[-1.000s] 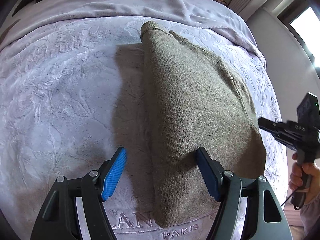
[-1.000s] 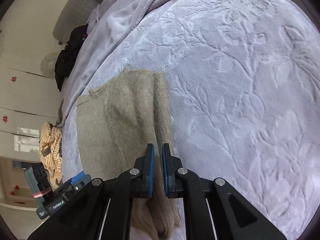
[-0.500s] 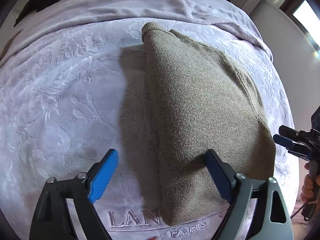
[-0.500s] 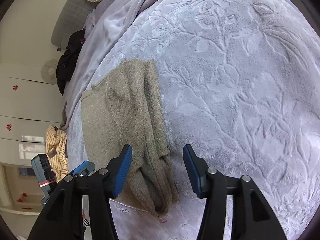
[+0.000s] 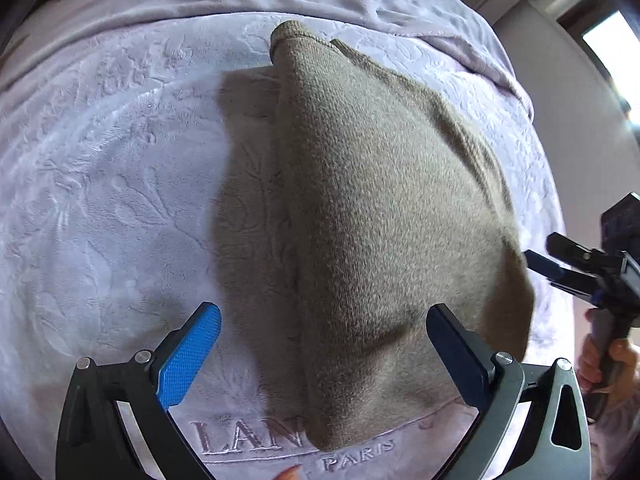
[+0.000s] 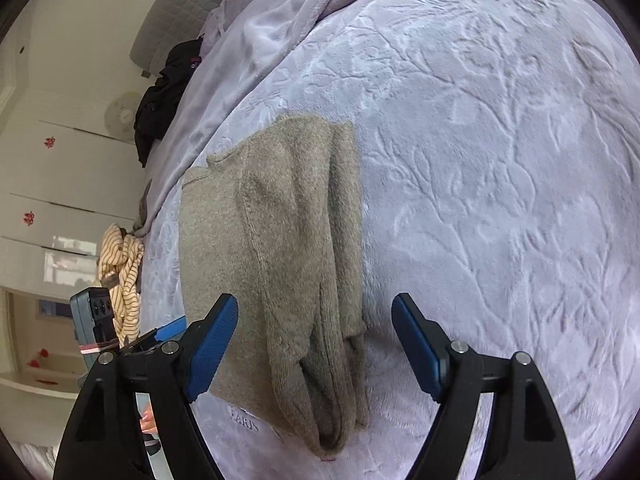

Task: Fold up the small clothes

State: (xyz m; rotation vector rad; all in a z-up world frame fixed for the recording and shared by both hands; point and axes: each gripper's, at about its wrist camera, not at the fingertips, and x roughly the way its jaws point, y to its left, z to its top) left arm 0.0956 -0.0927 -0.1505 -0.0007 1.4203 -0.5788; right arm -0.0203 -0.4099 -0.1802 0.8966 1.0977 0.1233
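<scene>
surface: lilac embossed bed blanket (image 5: 120,184), fills both frames
sweater: olive knit sweater (image 5: 384,208), folded lengthwise, frame centre
left gripper (image 5: 324,344): jaws wide, empty
right gripper (image 6: 316,340): jaws just opening, straddles layered edge, empty
risk: stacked edge layers may slump and undo the fold

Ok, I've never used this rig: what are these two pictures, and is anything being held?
Each picture comes from a camera on a hand-held gripper, looking along its two fingers. The left gripper and the right gripper are both open; their fingers have just been opening, and neither holds anything. Between and beyond them lies a folded olive-brown knit garment, resting on a pale lilac embossed blanket over a bed. In the left view, the right gripper appears at the picture's right edge, held by a person's hand. A striped yellow cloth lies off to the side.
</scene>
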